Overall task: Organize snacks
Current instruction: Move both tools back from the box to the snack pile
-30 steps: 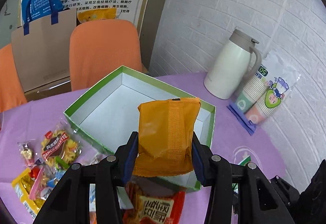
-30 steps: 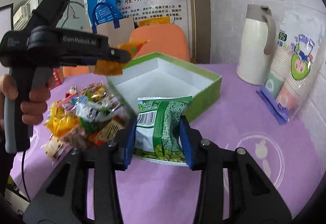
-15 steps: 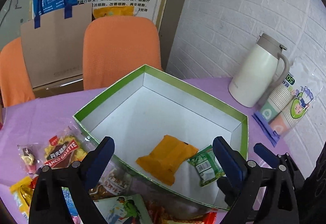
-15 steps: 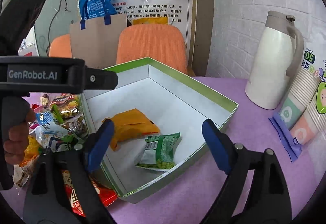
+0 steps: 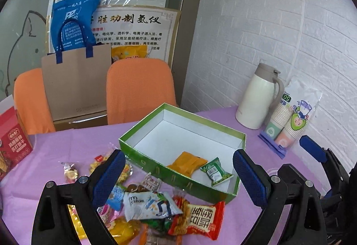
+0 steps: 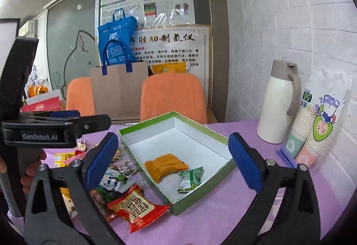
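Observation:
A green box [image 5: 142, 161] [image 6: 202, 194] with a white inside sits on the purple table. In it lie an orange packet [image 5: 187, 163] [image 6: 164, 165] and a small green packet [image 5: 215, 171] [image 6: 190, 178], side by side. A heap of loose snack packets [image 5: 154, 202] [image 6: 116, 184] lies left of the box, with a red packet [image 5: 200, 218] [image 6: 136, 209] nearest me. My left gripper [image 5: 178, 180] hangs open and empty, raised above the heap and the box's near wall. My right gripper [image 6: 173, 160] is open and empty too, held above the box's near corner.
A white thermos jug [image 5: 260, 97] [image 6: 279, 102] and a bag of paper cups [image 5: 292, 115] [image 6: 321, 120] stand at the right by the brick wall. Two orange chairs [image 5: 139, 91] and a brown paper bag [image 5: 75, 82] sit behind the table. A red carton [image 5: 11, 142] stands far left.
One second ago each gripper was shut on a packet; both then opened and dropped them into the box. Since then both grippers have pulled back and up, away from the box.

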